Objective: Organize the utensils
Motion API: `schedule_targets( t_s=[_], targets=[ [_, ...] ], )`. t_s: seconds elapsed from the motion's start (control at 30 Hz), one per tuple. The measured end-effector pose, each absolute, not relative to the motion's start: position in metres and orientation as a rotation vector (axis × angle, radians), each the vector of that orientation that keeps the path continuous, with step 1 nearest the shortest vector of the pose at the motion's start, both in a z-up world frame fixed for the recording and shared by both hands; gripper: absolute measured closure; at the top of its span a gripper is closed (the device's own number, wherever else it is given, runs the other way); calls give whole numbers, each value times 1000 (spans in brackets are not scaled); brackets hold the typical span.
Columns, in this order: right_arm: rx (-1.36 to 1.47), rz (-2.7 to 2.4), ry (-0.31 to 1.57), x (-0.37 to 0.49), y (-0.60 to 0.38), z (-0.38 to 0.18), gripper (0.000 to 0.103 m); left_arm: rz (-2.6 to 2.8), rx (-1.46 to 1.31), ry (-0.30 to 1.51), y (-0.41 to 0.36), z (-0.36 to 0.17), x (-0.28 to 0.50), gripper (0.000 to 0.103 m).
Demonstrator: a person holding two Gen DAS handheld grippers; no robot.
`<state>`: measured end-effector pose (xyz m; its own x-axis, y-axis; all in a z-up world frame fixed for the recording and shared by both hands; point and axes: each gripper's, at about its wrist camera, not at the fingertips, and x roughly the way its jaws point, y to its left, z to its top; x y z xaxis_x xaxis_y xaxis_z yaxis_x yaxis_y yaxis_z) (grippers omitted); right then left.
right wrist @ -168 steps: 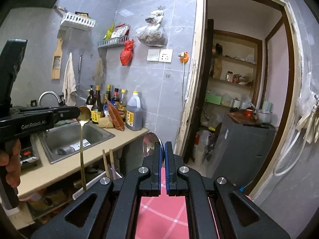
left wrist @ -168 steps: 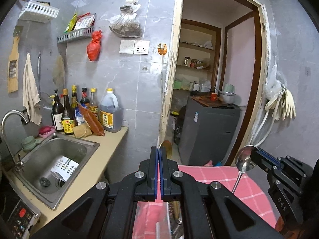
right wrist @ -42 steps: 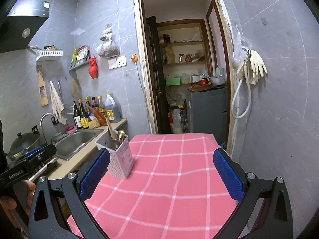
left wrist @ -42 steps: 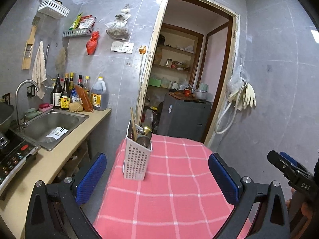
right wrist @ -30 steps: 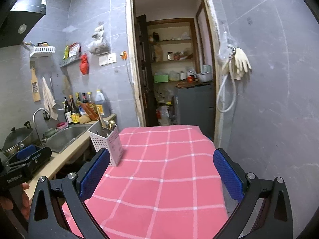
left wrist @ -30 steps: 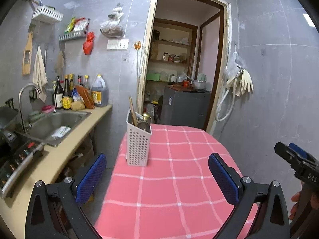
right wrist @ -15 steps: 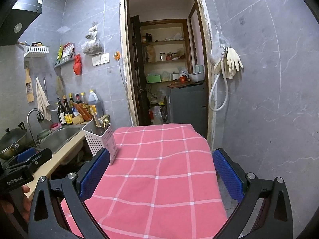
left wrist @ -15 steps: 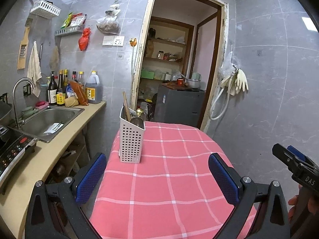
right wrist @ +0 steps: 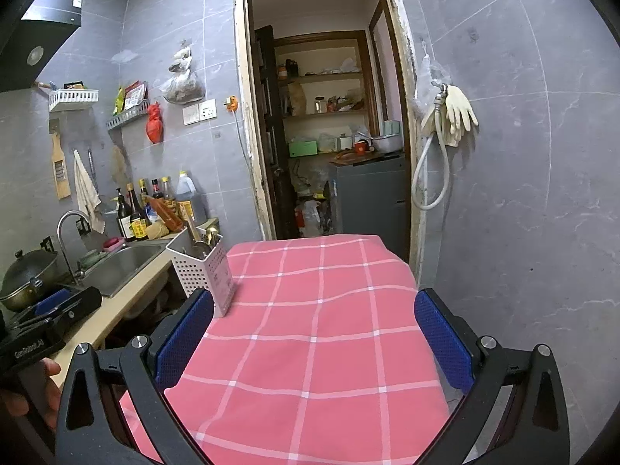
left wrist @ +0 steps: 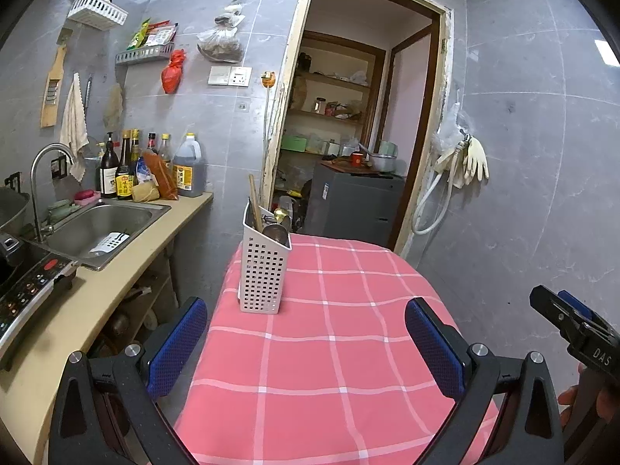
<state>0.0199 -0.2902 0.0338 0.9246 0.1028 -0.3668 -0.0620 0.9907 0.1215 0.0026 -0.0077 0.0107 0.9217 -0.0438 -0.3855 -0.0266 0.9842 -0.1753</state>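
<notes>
A white perforated utensil holder [left wrist: 264,271] stands upright at the far left of the pink checked tablecloth [left wrist: 341,348]. Spoons [left wrist: 276,231] and a wooden stick [left wrist: 254,203] poke out of its top. My left gripper [left wrist: 306,343] hangs open over the near part of the cloth, well back from the holder, with nothing between its blue pads [left wrist: 174,343]. In the right wrist view the holder [right wrist: 203,271] sits at the cloth's [right wrist: 317,329] left edge, and my right gripper [right wrist: 314,339] is open and empty too.
A counter [left wrist: 116,283] with a steel sink [left wrist: 97,228], a tap and several sauce bottles [left wrist: 147,166] runs along the left. A stove panel [left wrist: 27,290] and a pan [right wrist: 27,275] lie near. An open doorway [left wrist: 348,135] is behind the table, grey tiled wall on the right.
Both grippers, earlier shut on spoons, are now open and empty, and the spoons stand in the holder. Over the last second both have drawn a little further back from the table.
</notes>
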Motion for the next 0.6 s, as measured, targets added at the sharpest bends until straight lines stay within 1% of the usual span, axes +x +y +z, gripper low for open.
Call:
schedule_targets(
  t_s=[0.6],
  targets=[
    [110, 86, 380, 19, -288, 34, 1, -3, -184, 400, -8, 11, 2, 0]
  ],
)
